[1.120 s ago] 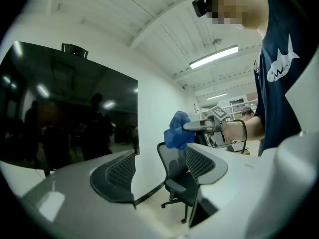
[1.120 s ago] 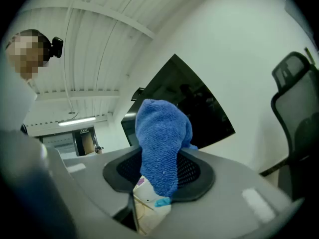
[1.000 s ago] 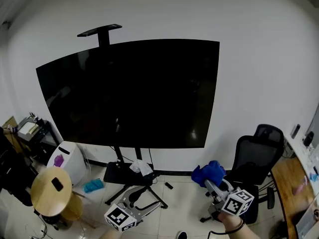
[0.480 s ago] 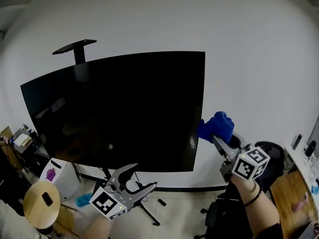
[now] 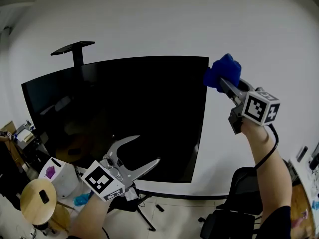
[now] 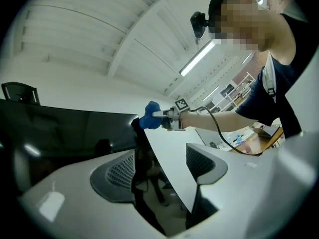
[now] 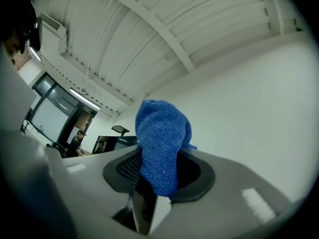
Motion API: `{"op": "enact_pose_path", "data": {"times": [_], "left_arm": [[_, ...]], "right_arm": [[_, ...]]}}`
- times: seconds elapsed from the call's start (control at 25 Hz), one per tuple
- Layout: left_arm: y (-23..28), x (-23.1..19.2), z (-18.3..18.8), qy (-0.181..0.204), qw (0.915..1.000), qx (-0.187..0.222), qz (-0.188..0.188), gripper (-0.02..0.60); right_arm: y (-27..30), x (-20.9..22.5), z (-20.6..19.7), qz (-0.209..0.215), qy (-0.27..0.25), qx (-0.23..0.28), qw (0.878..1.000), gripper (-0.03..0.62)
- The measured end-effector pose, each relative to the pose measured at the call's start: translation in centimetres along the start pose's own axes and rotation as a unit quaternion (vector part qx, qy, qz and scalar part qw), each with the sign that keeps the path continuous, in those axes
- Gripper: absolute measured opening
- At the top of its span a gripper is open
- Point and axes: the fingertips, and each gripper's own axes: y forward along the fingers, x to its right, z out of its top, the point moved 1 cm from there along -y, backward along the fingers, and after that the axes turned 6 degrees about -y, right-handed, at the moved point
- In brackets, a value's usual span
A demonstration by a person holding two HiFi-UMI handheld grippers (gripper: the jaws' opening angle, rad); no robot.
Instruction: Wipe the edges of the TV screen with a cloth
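**Both grippers up, cloth at TV's top right corner**

Since a second ago both grippers have risen. The right gripper (image 5: 227, 85) went from low near the office chair (image 5: 233, 209) up to the top right corner of the TV screen (image 5: 124, 113). The left gripper (image 5: 148, 148) went from the bottom of the frame up in front of the screen's lower part.

Right jaws: narrow and clamped on the blue cloth (image 5: 225, 69). In the right gripper view the cloth is bunched between the pads and sticks out past the tips. In the head view the cloth sits at the screen's upper right corner, overlapping the right edge. It looks to touch, but contact can't be confirmed.

Left jaws: wide apart and holding nothing. In the left gripper view the screen's right edge and the white wall show in the gap between them. Whether they touch the screen I can't tell.

The screen is dark and sits on a stand with a small shelf (image 5: 73, 48) above its top left. A round wooden stool (image 5: 37, 199) with a small dark object on it is at lower left on the floor.
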Motion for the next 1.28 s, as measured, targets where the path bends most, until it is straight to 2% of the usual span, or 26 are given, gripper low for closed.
{"op": "enact_pose_path", "data": {"times": [0.2,0.32,0.68,0.8,0.96,1.28], "left_arm": [[1.8,-1.7,1.0,0.011,0.9999,0.006,0.007,0.305],[2.4,-1.8,0.8,0.011,0.9999,0.006,0.007,0.305],[2.7,-0.8,-3.2,-0.010,0.9999,-0.012,0.002,0.305],[2.3,-0.5,-4.9,-0.024,0.9996,-0.014,0.001,0.305],[3.2,-1.2,-4.7,-0.043,0.9990,-0.015,0.002,0.305],[2.7,1.3,-9.8,-0.058,0.9976,-0.039,-0.003,0.305]], "right_arm": [[4.1,2.7,3.0,-0.001,-0.011,0.007,1.000,0.152],[5.3,2.7,2.7,0.008,-0.001,-0.001,1.000,0.152],[4.4,2.3,-2.6,0.033,0.074,0.019,0.997,0.147],[3.7,1.5,-5.4,0.038,0.087,0.010,0.995,0.146],[3.7,1.3,-6.9,0.047,0.120,-0.010,0.992,0.146],[0.2,-0.4,-15.5,0.043,0.158,-0.044,0.986,0.144]]}}
